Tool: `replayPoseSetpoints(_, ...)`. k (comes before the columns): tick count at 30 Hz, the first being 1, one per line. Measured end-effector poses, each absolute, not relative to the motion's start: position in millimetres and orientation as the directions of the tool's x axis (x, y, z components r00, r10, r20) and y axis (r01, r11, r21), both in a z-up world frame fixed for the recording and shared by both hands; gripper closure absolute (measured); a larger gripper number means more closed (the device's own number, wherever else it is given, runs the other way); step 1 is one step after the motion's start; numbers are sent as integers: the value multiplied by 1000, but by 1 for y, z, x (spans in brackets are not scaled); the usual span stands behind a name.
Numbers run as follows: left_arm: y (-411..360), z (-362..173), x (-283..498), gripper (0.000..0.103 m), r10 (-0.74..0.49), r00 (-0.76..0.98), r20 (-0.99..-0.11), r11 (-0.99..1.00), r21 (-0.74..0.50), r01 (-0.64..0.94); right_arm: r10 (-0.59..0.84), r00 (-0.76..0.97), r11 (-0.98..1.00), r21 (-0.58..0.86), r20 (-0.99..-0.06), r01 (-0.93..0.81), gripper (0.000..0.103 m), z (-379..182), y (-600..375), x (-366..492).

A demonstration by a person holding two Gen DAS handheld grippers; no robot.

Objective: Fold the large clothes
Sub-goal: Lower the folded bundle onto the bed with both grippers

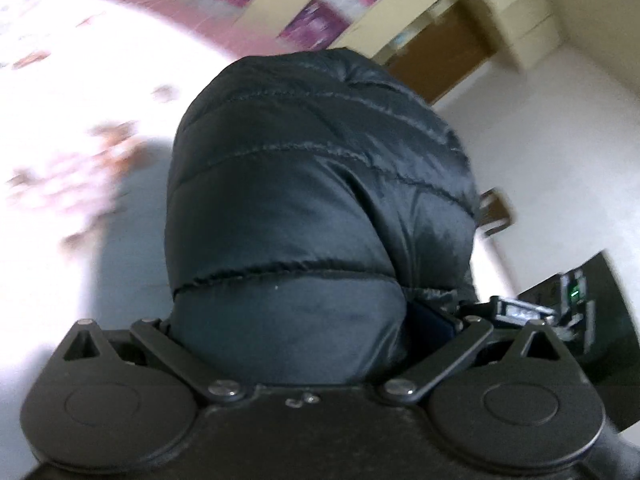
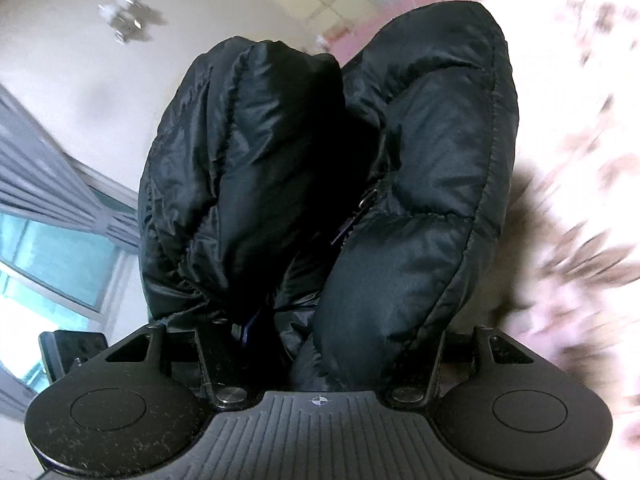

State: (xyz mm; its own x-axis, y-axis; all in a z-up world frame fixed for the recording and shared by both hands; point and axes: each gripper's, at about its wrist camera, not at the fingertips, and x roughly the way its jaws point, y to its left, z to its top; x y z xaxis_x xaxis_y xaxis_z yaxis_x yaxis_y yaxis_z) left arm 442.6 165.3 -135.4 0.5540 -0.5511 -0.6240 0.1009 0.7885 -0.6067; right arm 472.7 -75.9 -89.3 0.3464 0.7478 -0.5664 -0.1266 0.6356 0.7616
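left gripper (image 1: 310,336) fingers: buried under the black puffer jacket (image 1: 320,208); the tips and the gap between them cannot be seen.
right gripper (image 2: 320,344) fingers: covered by folds of the jacket (image 2: 328,184); whether they are closed cannot be told.
jacket outline: only bunched quilted folds show; which part of it each gripper has cannot be told.
bed cover (image 1: 68,148): overexposed and smeared, its brown pattern unreadable; also blurred in the right view (image 2: 580,220).
ceiling lamp (image 2: 130,20): blurred, shape unclear.
dark device (image 1: 576,300): half hidden behind the gripper body, kind unclear.
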Motion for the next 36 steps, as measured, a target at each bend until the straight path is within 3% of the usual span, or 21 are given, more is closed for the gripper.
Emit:
replayPoseSetpoints(1, 173, -146, 445, 0, -550, 547, -631, 784, -616, 78, 742, 338, 640, 762, -580, -97, 34, -104, -65, 476)
replayPoseSetpoints(3, 180, -159, 440, 0, -575, 552, -605, 753, -654, 68, 745, 353, 621, 782, -566, -57, 29, -120, -58, 475)
replayPoseSetpoints(10, 209, -152, 435, 1, -549, 581, -601, 765, -641, 60, 657, 426, 712, 698, -623, -77, 28, -87, -55, 472)
replayPoseSetpoints(15, 241, -106, 416, 13, -455, 705, -544, 813, -577, 79, 501, 627, 816, 567, -597, -111, 27, -34, -105, 433)
replayPoseSetpoints(17, 238, -87, 432, 20, -437, 729, -527, 839, -530, 120, 476, 677, 843, 511, -561, -170, 41, -10, -98, 432)
replayPoseSetpoints(18, 233, -81, 442, 23, -438, 733, -520, 848, -509, 145, 474, 692, 852, 482, -545, -204, 56, 2, -87, 437)
replayPoseSetpoints(20, 218, -73, 467, 35, -459, 721, -520, 856, -477, 200, 480, 705, 861, 436, -522, -263, 61, 16, -67, 449)
replayPoseSetpoints(22, 196, -65, 490, 35, -478, 708, -520, 862, -433, 264, 482, 702, 873, 351, -525, -338, 75, 22, -34, 460)
replayPoseSetpoints(27, 149, -65, 546, 35, -449, 677, -583, 893, -323, 314, 375, 696, 920, 157, -613, -358, 75, -12, 25, 492)
replayPoseSetpoints(31, 127, -82, 572, 33, -427, 622, -656, 904, -288, 317, 340, 650, 937, 188, -679, -294, 75, -55, 23, 514)
replayPoseSetpoints(36, 116, -100, 576, 33, -374, 623, -687, 926, -245, 286, 367, 612, 930, 277, -701, -241, 76, -90, 0, 522)
